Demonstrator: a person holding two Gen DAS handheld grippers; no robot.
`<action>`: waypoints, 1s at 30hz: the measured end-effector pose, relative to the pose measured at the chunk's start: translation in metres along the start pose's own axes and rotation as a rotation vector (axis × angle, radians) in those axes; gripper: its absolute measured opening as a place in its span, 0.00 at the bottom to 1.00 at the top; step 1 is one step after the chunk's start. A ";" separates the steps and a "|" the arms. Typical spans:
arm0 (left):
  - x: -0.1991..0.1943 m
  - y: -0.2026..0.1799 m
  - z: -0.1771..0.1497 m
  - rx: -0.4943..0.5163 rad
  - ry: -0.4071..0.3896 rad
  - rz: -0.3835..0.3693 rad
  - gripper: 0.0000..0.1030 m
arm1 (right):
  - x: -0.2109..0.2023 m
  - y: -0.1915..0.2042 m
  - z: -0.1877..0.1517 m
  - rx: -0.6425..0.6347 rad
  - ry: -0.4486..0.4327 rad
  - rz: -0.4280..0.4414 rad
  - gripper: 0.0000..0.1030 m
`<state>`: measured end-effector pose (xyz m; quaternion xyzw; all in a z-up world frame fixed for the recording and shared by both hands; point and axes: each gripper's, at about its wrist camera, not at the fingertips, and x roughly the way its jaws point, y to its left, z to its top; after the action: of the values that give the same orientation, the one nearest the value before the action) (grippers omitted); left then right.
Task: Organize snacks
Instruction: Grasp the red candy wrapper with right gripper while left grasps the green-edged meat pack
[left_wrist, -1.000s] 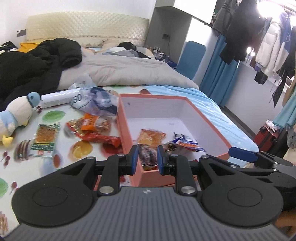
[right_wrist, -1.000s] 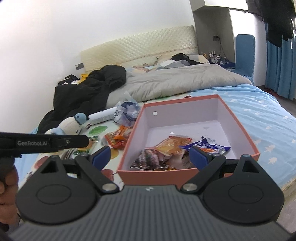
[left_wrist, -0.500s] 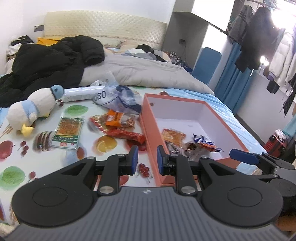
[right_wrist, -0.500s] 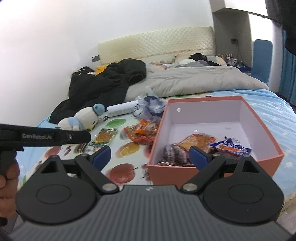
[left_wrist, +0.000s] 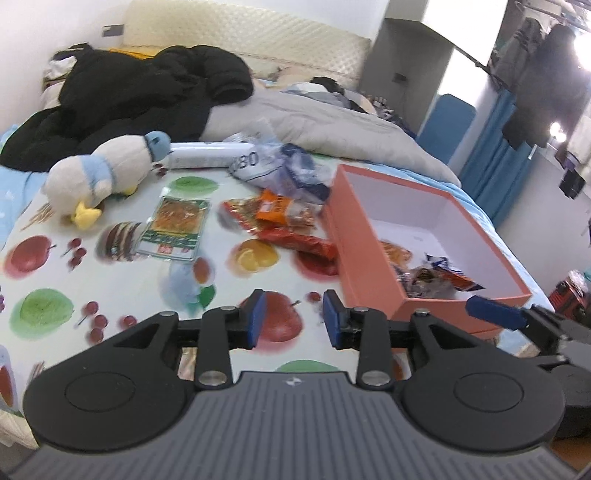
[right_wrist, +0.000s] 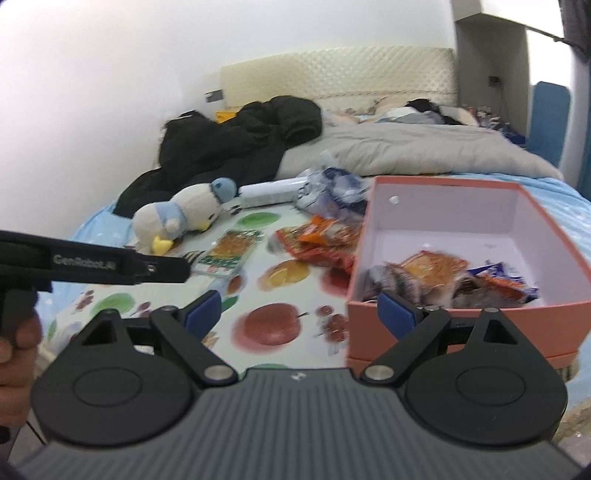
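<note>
Snacks lie in two groups on the fruit-print sheet (left_wrist: 122, 295). Nearest you, your left gripper (left_wrist: 293, 321) hangs over a printed apple; its jaws have just been opening and now stand a little apart with nothing between them. Your right gripper (right_wrist: 301, 312) has its fingers spread wide and empty, one pad in front of the near corner of the orange box (right_wrist: 461, 321). Inside that box sit several wrappers (right_wrist: 436, 273), bunched at its near end. Just left of the box lie red and orange packets (left_wrist: 280, 218), and further left a flat green-edged packet (left_wrist: 173, 229). Beyond them rest a plush penguin (left_wrist: 107, 173), a white tube (left_wrist: 199, 157) and a crumpled blue-white bag (left_wrist: 280, 170).
</note>
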<state>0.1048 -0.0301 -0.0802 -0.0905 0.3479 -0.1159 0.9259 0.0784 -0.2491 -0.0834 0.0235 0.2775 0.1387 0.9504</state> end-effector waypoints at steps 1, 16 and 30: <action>0.004 0.005 -0.002 -0.009 0.006 0.012 0.38 | 0.002 0.002 0.000 -0.015 -0.001 0.013 0.90; 0.111 0.094 0.021 -0.076 0.022 0.123 0.67 | 0.112 0.007 0.063 -0.369 0.139 0.150 0.74; 0.223 0.143 0.070 -0.037 0.028 0.171 0.66 | 0.231 -0.025 0.091 -0.478 0.446 0.207 0.55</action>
<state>0.3356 0.0505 -0.2028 -0.0760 0.3695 -0.0309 0.9256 0.3197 -0.2061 -0.1304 -0.2028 0.4344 0.2975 0.8256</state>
